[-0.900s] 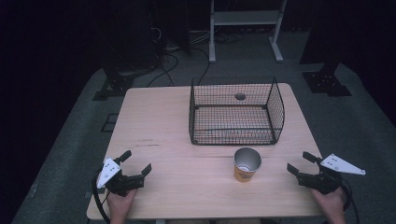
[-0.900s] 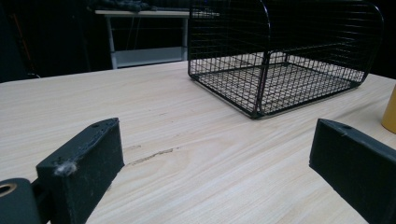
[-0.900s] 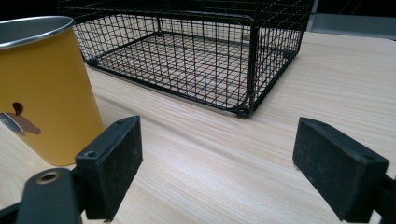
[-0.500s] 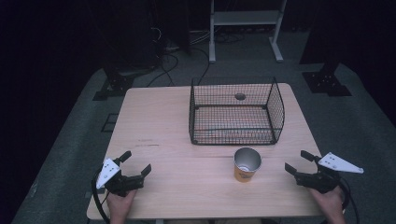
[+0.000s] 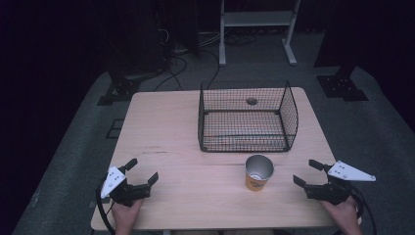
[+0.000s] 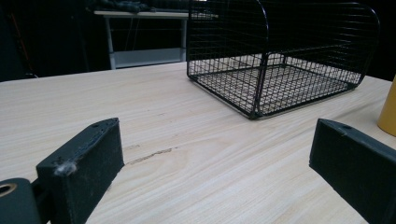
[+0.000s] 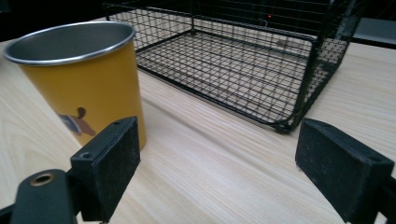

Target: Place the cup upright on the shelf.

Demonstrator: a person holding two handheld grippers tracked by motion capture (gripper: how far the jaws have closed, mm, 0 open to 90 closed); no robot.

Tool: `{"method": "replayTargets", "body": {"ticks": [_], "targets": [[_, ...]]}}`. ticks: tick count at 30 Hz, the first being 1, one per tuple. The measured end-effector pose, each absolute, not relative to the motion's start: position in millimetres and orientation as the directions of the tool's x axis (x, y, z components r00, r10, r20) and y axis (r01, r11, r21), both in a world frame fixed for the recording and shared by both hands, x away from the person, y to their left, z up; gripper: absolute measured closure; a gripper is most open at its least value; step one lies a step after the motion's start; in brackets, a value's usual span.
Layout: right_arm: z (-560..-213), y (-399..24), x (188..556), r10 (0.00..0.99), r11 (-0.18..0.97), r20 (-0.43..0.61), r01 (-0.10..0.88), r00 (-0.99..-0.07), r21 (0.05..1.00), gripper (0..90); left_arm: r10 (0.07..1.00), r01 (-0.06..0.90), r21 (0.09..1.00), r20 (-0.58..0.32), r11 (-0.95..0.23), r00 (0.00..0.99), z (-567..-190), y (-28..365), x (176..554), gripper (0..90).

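Observation:
A yellow cup (image 5: 258, 172) with a metal rim stands upright on the wooden table (image 5: 171, 127), just in front of a black wire basket (image 5: 244, 117). My right gripper (image 5: 309, 173) is open near the table's front right corner, a short way right of the cup. In the right gripper view the cup (image 7: 81, 74) stands close beyond the left jaw, with the basket (image 7: 243, 60) behind it. My left gripper (image 5: 142, 171) is open at the front left with nothing between its jaws. In the left gripper view the basket (image 6: 280, 60) lies ahead and the cup's edge (image 6: 388, 112) shows at far right.
A small dark round spot (image 5: 251, 101) shows on the table beyond the basket's far side. A metal stand (image 5: 257, 29) and cables (image 5: 181, 54) are on the floor beyond the table. The table's left half is bare wood.
My right gripper has shifted slightly left toward the cup. The left gripper, cup and basket have stayed put.

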State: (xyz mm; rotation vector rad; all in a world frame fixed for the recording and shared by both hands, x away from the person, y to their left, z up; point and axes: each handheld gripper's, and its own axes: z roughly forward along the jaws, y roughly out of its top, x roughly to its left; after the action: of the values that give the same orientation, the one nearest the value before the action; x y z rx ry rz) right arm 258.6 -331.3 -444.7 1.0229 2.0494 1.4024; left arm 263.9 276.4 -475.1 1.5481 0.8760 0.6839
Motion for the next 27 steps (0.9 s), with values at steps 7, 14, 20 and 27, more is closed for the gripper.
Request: {"method": "replayTargets", "body": {"ticks": [7, 14, 20, 27], "targets": [[-438, -326, 252, 0.766, 0.225, 0.026, 0.306, -0.642, 0.925, 13.0, 0.835, 0.157, 0.986, -0.047, -0.048, 0.549, -475, 276, 264, 2.2], [-433, -315, 247, 0.735, 0.258, 0.014, 0.299, -0.678, 0.919, 12.8, 0.835, 0.157, 0.986, -0.046, -0.048, 0.549, -475, 276, 264, 2.2], [-433, -308, 245, 0.718, 0.273, 0.011, 0.295, -0.696, 0.916, 12.7, 0.835, 0.156, 0.987, -0.046, -0.048, 0.548, -475, 277, 264, 2.2], [-431, -301, 241, 0.694, 0.288, 0.007, 0.286, -0.72, 0.914, 12.5, 0.835, 0.155, 0.987, -0.045, -0.049, 0.549, -475, 276, 264, 2.2]]}}
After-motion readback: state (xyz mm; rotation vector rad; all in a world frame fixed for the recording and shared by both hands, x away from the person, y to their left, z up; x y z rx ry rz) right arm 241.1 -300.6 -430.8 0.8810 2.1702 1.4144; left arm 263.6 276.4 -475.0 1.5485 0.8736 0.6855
